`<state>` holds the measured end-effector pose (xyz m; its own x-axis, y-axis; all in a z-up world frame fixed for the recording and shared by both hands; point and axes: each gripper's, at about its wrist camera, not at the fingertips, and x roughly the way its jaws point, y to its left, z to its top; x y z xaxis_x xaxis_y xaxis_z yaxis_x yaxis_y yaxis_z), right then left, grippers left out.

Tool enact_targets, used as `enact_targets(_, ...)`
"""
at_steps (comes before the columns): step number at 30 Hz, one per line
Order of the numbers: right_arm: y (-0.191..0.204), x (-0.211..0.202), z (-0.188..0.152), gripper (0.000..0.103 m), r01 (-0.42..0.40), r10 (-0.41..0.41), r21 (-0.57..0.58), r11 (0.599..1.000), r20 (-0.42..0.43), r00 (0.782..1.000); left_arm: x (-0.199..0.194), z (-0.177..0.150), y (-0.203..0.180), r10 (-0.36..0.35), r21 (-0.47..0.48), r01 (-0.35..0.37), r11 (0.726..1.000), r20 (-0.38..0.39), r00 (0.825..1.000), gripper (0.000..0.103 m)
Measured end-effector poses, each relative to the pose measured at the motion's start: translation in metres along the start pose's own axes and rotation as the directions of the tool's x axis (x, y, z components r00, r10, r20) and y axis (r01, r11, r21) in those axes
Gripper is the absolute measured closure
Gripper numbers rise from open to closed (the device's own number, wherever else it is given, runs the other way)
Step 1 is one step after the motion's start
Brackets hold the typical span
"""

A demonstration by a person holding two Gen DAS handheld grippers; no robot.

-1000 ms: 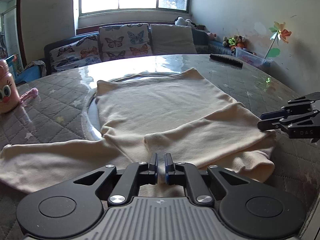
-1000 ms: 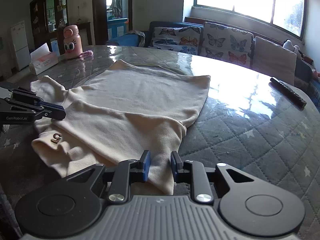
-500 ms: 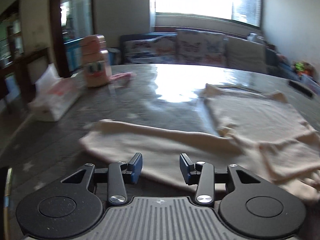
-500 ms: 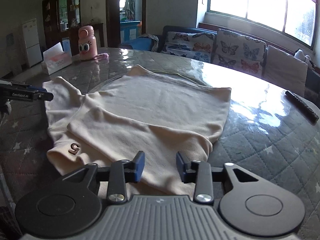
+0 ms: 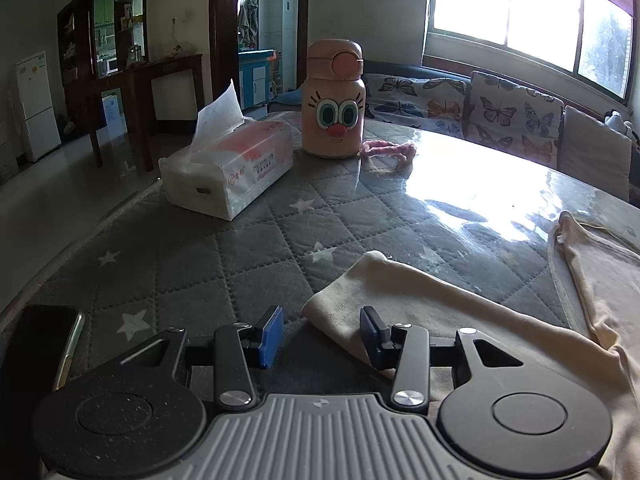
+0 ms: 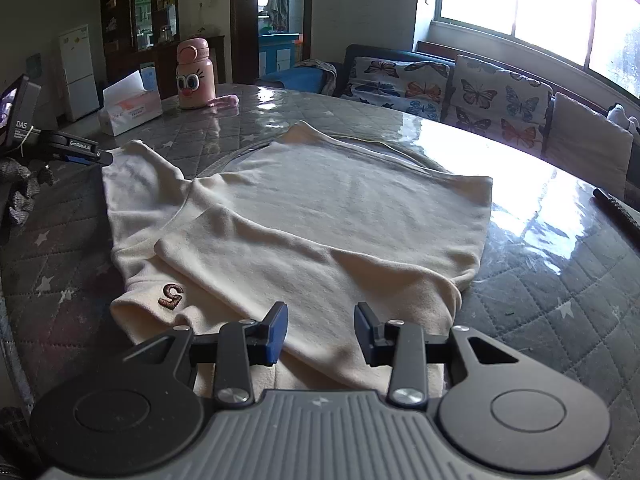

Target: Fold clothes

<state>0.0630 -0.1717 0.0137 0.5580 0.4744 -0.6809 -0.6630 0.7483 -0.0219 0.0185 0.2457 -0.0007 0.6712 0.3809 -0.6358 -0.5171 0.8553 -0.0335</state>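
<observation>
A cream long-sleeved top (image 6: 320, 216) lies flat on the quilted grey table, with one sleeve folded across its body and a brown "5" patch (image 6: 171, 295) near the front. The other sleeve (image 5: 432, 304) stretches out to the left. My left gripper (image 5: 320, 334) is open, with the cuff end of that sleeve lying between its fingers; it also shows in the right wrist view (image 6: 86, 154) at the sleeve's end. My right gripper (image 6: 320, 330) is open and empty over the folded near edge of the top.
A tissue box (image 5: 228, 164), a pink cartoon-face bottle (image 5: 334, 100) and a pink fuzzy band (image 5: 386, 150) sit at the table's far left. A dark phone (image 5: 36, 360) lies by the left gripper. A dark remote (image 6: 618, 212) lies at the right. A sofa stands behind.
My left gripper has opened and swung left from the folded hem to the cuff of the outstretched sleeve. My right gripper has opened wider and backed slightly off the top.
</observation>
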Motion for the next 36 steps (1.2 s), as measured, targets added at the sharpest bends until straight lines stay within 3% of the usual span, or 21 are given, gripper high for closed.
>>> enact_targets(3, 0.0, -0.001, 0.0, 0.066, 0.003, -0.003, 0.001, 1.0, 0.001, 1.0, 0.002, 0.001, 0.0, -0.015, -0.007, 0.015, 1.0, 0.007, 1.0, 0.068)
enact_targets(5, 0.0, -0.002, 0.0, 0.066, 0.005, -0.005, 0.005, 1.0, 0.005, 1.0, 0.001, 0.002, -0.002, -0.029, -0.006, 0.03, 1.0, 0.011, 1.0, 0.087)
enact_targets(7, 0.0, -0.003, 0.0, 0.066, 0.007, -0.007, 0.008, 1.0, 0.009, 1.0, -0.004, 0.003, -0.005, -0.049, -0.008, 0.049, 0.999, 0.013, 0.999, 0.095)
enact_targets(10, 0.0, -0.006, 0.0, 0.066, 0.008, -0.008, 0.013, 1.0, 0.018, 1.0, -0.023, 0.006, -0.016, -0.112, 0.0, 0.112, 0.994, 0.033, 0.993, 0.097)
enact_targets(13, -0.001, -0.009, -0.001, 0.066, 0.004, -0.005, 0.019, 1.0, 0.032, 0.999, -0.048, 0.011, -0.037, -0.202, 0.04, 0.2, 0.979, 0.073, 0.977, 0.097)
enact_targets(18, -0.003, -0.016, -0.001, 0.066, 0.0, -0.002, 0.033, 0.999, 0.058, 0.998, -0.093, 0.015, -0.086, -0.382, 0.129, 0.368, 0.921, 0.107, 0.918, 0.097)
enact_targets(26, -0.014, -0.028, -0.01, 0.066, 0.001, -0.008, 0.08, 0.997, 0.09, 0.996, -0.128, 0.011, -0.165, -0.606, 0.245, 0.575, 0.781, 0.071, 0.792, 0.097)
enact_targets(29, -0.02, -0.031, -0.013, 0.066, 0.004, -0.013, 0.098, 0.995, 0.098, 0.995, -0.128, 0.006, -0.192, -0.647, 0.273, 0.616, 0.739, 0.034, 0.761, 0.097)
enact_targets(36, -0.032, -0.039, -0.021, 0.066, 0.013, -0.029, 0.147, 0.989, 0.105, 0.994, -0.12, -0.02, -0.238, -0.693, 0.33, 0.678, 0.657, -0.089, 0.715, 0.096)
